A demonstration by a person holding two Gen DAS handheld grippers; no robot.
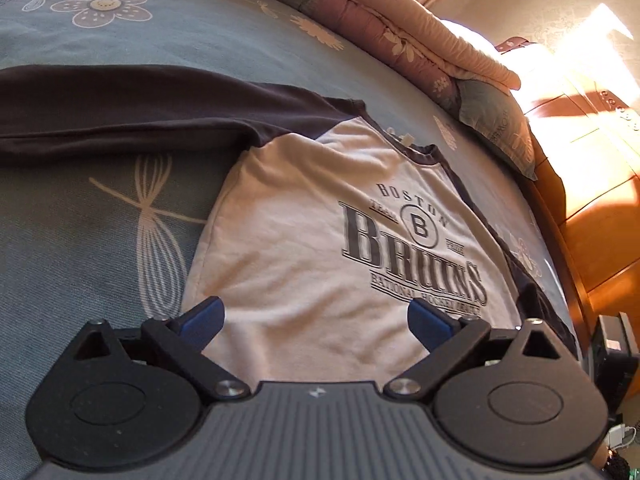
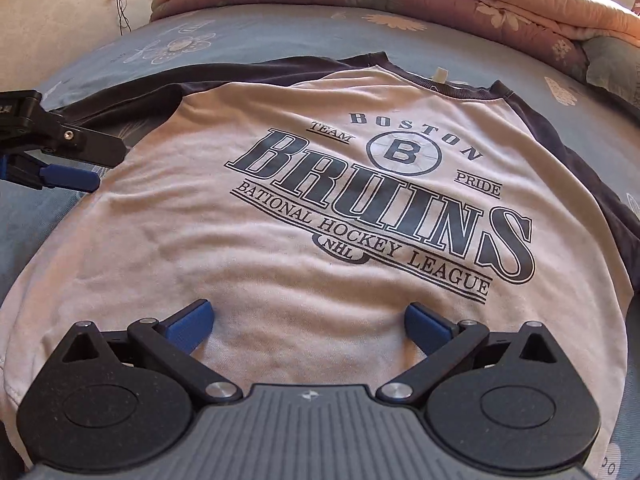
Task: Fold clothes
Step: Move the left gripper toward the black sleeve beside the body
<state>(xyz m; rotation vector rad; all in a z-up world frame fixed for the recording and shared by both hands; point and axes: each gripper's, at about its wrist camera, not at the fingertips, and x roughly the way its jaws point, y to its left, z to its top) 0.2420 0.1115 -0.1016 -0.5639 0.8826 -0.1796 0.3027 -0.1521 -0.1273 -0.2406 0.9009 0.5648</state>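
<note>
in the left wrist view the left hand-held gripper [image 1: 316,320] hangs with its blue fingers spread wide and nothing between them, low over the lower part of the shirt [image 1: 304,248]. the shirt lies flat and face up on the bed [image 1: 80,216], print showing, its collar [image 1: 420,154] away from the gripper toward the rolled quilt [image 1: 380,28], so the shirt's long axis runs straight ahead of the fingers. one dark sleeve [image 1: 120,112] stretches out flat to the left of the shirt body, across the bed; the other sleeve runs down the right edge of the shirt, close to the bed's side and the wooden cabinet [image 1: 600,200]. in the right wrist view the right hand-held gripper [image 2: 306,318] is likewise wide apart and holds nothing, poised above the shirt [image 2: 248,280] below the print, collar [image 2: 452,88] far ahead. the left hand-held gripper [image 2: 80,176] shows at the shirt's left edge, just under the armpit of the outstretched sleeve [image 2: 132,100], so it looks the nearer one to that sleeve, while the right one sits nearer the shirt's right side. the shirt is spread out, not folded over anywhere visible; the hem is hidden beneath the grippers.
</note>
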